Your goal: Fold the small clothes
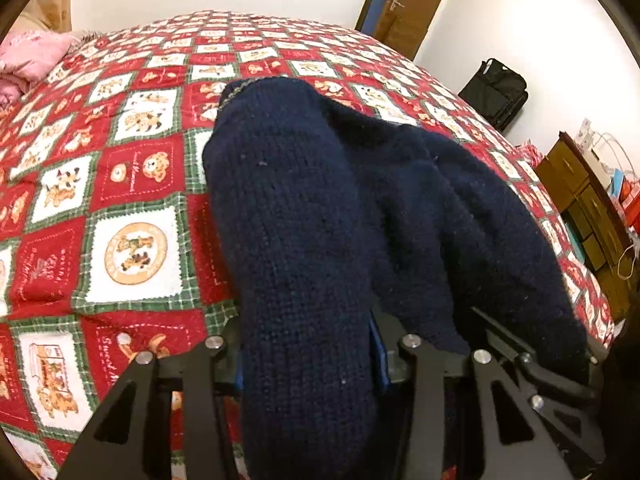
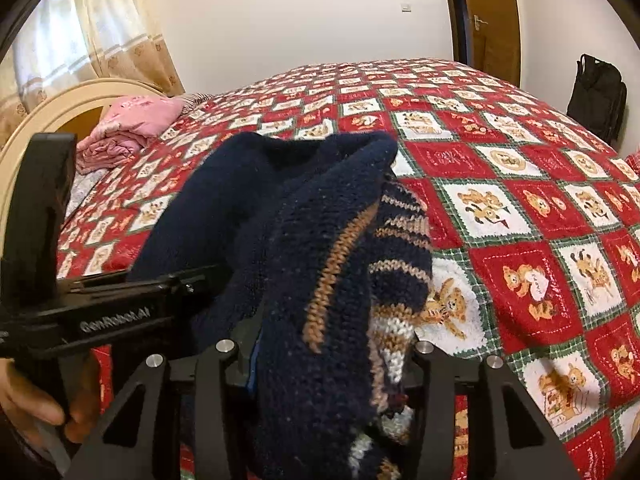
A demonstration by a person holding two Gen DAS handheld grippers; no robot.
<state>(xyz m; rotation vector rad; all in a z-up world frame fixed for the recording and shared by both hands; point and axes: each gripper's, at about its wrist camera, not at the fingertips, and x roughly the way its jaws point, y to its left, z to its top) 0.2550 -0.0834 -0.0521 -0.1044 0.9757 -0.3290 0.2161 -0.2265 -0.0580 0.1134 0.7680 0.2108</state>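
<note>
A small navy knitted sweater with tan and white stripes hangs bunched above the red, white and green bear-patterned bedspread. My left gripper is shut on a thick fold of the sweater, which drapes over its fingers and hides the tips. My right gripper is shut on another part of the sweater, at its striped edge. The left gripper's black body shows at the left of the right wrist view, close beside the right one, with a hand on its handle.
The bedspread covers a wide bed. Pink folded bedding lies by the headboard. A black bag leans on the wall, a wooden dresser stands at the bed's right, and a door is behind.
</note>
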